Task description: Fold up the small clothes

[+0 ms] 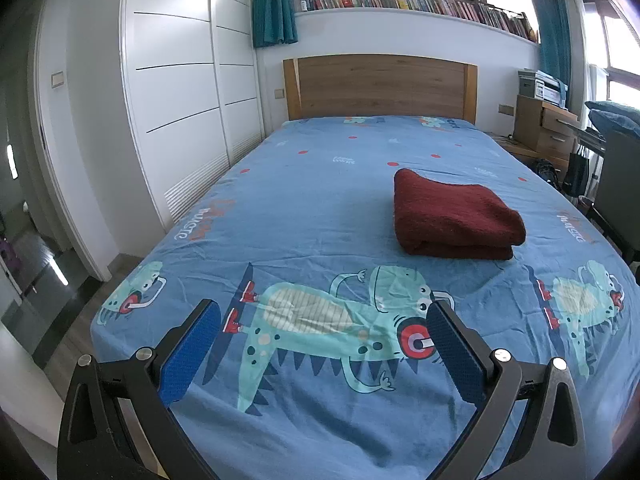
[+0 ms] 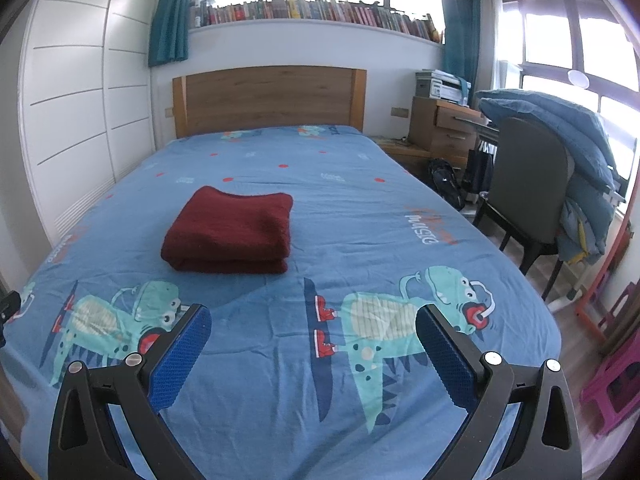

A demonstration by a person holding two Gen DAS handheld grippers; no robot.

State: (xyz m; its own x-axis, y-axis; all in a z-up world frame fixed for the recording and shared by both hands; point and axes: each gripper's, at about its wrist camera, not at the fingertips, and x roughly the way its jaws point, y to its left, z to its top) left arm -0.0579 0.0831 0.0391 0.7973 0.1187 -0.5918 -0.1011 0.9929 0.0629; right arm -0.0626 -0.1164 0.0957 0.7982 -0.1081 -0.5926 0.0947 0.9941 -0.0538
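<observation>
We see a bed point(image 1: 320, 200) with a blue dinosaur-print sheet, wooden headboard point(image 1: 380, 84) at the far end. White wardrobe point(image 1: 176, 92) on the left, a shelf of books point(image 2: 312, 10) under the window, a chair point(image 2: 524, 184) piled with what looks like blue bedding on the right. The folded dark red garment point(image 2: 228, 232) lies mid-bed, flat. Left gripper point(image 1: 324, 344) and right gripper point(image 2: 314, 344) both hover over the near end, jaws wide apart, holding nothing.
</observation>
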